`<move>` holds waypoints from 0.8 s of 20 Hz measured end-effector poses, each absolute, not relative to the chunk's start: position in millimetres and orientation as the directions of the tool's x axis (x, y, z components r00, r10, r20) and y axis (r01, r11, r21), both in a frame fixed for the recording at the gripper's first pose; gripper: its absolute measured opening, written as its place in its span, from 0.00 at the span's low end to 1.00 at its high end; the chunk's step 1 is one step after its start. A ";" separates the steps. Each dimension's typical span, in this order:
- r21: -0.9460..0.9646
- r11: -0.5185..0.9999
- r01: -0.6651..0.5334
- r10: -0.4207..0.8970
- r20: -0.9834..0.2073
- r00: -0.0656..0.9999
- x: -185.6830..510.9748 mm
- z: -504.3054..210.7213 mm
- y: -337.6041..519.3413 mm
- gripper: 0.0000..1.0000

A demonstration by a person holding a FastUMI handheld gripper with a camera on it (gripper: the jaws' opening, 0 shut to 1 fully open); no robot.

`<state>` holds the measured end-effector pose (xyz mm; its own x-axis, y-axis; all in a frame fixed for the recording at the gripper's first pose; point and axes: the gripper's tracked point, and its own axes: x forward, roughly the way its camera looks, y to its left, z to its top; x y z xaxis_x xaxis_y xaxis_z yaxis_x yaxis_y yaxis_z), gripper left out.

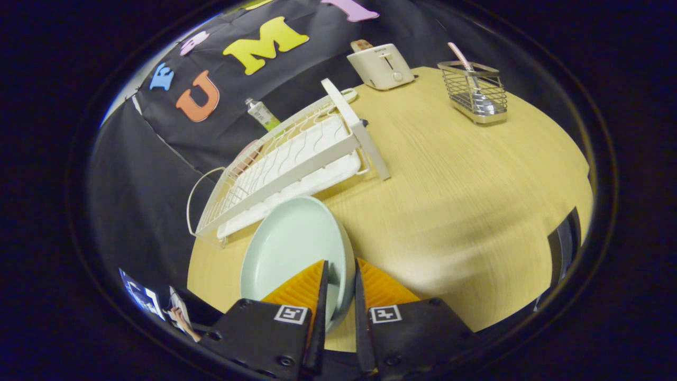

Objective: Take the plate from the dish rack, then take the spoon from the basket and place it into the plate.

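Gripper view shows the gripper (pixel 341 278) with its two orange fingers (pixel 301 288) pinching the rim of the pale green plate (pixel 291 248), held over the wooden table (pixel 465 196) just beside the white dish rack (pixel 285 159), while the spoon (pixel 468 74) stands in the wire basket (pixel 473 92) well beyond.

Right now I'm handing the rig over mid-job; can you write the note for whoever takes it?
Gripper: shut on the plate, fingers pinching its rim.
Plate: out of the dish rack, held tilted beside it over the table; I can't tell if it touches the table.
Spoon: in the wire basket across the table, beside the toaster.
Done: plate taken from rack.
Left: set plate down, fetch spoon, put it on plate.
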<state>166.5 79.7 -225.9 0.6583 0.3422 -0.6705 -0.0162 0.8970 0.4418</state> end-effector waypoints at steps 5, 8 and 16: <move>0.370 0.929 -0.023 0.279 -0.657 0.700 168.7 -222.6 65.8 0.32; 0.276 0.960 -0.056 0.210 -0.570 0.794 176.1 -196.4 41.2 0.58; 0.171 0.985 -0.022 0.087 -0.382 0.920 210.0 -118.0 -40.6 1.00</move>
